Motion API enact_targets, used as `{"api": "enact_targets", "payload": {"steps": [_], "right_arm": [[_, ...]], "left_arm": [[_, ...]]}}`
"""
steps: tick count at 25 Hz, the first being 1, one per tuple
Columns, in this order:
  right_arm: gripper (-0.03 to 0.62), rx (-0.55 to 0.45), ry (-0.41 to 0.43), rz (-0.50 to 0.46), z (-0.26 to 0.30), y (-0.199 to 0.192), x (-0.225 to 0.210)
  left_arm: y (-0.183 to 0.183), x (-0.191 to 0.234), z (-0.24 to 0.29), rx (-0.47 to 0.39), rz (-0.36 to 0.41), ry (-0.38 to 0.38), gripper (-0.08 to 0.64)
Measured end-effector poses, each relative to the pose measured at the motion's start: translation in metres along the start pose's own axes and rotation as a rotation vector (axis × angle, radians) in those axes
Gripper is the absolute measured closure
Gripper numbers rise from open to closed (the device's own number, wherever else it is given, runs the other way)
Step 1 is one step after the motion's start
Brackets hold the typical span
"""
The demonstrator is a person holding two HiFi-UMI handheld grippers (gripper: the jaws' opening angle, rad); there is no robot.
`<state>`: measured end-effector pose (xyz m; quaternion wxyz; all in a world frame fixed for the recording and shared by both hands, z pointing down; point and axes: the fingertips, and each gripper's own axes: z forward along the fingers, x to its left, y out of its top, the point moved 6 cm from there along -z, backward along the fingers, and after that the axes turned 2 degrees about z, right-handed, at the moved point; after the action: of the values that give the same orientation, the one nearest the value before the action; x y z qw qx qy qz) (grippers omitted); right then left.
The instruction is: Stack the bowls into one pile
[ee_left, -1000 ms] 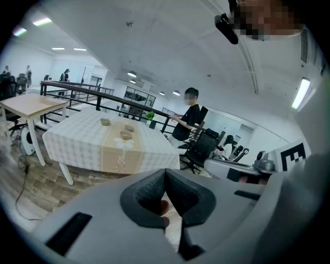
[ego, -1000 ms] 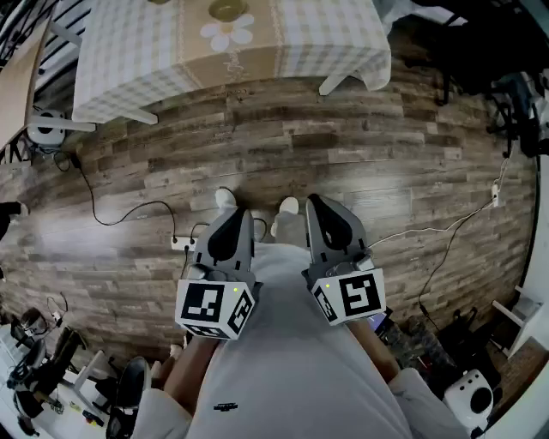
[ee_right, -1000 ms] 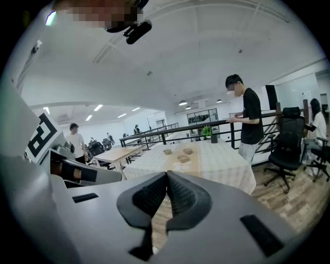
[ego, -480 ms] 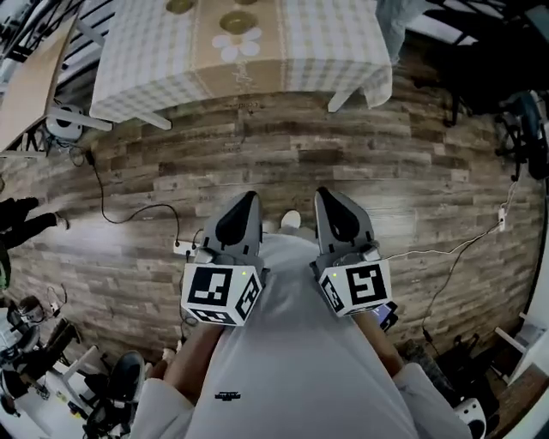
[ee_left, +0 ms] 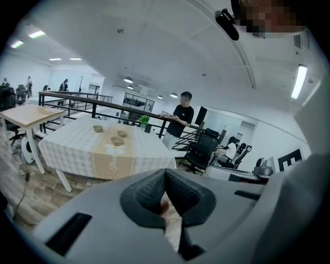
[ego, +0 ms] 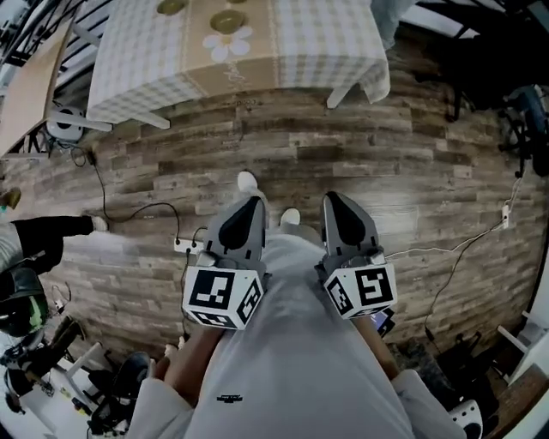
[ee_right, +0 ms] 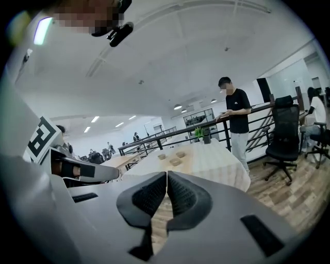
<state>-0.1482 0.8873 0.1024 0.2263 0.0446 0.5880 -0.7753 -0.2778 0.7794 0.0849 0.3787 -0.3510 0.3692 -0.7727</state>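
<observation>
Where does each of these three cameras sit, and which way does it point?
Head view: on the person's head, looking steeply down at the floor, left gripper, right gripper and white top.
Left gripper view: rides the left gripper, looks along its shut jaws toward the table and bowls.
Right gripper view: same on the right gripper.
Both share table and bowls.

**Colours of the surface, floor and tools**

The cloth-covered surface (ego: 317, 43) is checked in grey and white. Its beige runner (ego: 244, 70) shows a white daisy (ego: 228, 41). The small round bowls (ego: 228, 19) are olive-tan. The wooden plank floor (ego: 412, 163) is streaked brown and grey. The left hand-held gripper (ego: 247, 206) and the right hand-held gripper (ego: 336, 201) are grey, and both have black-and-white square markers.
</observation>
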Motion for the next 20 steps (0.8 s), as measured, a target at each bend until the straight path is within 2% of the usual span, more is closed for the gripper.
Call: {"api": "enact_targets", "payload": {"steps": [6, 11, 16, 20], "right_arm": [[0.557, 0.022, 0.004, 0.006, 0.038, 0.014, -0.013], [0.555, 0.043, 0.002, 0.014, 0.096, 0.033, -0.026], [0.557, 0.059, 0.005, -0.019, 0.172, 0.07, -0.033], [0.557, 0.074, 0.015, -0.007, 0.248, 0.095, -0.022]], "left_arm": [[0.017, 0.016, 0.033, 0.006, -0.021, -0.003, 0.541], [0.048, 0.049, 0.081, 0.004, -0.043, -0.011, 0.541], [0.099, 0.098, 0.131, 0.014, -0.07, -0.028, 0.541], [0.137, 0.157, 0.169, 0.04, -0.094, -0.023, 0.541]]}}
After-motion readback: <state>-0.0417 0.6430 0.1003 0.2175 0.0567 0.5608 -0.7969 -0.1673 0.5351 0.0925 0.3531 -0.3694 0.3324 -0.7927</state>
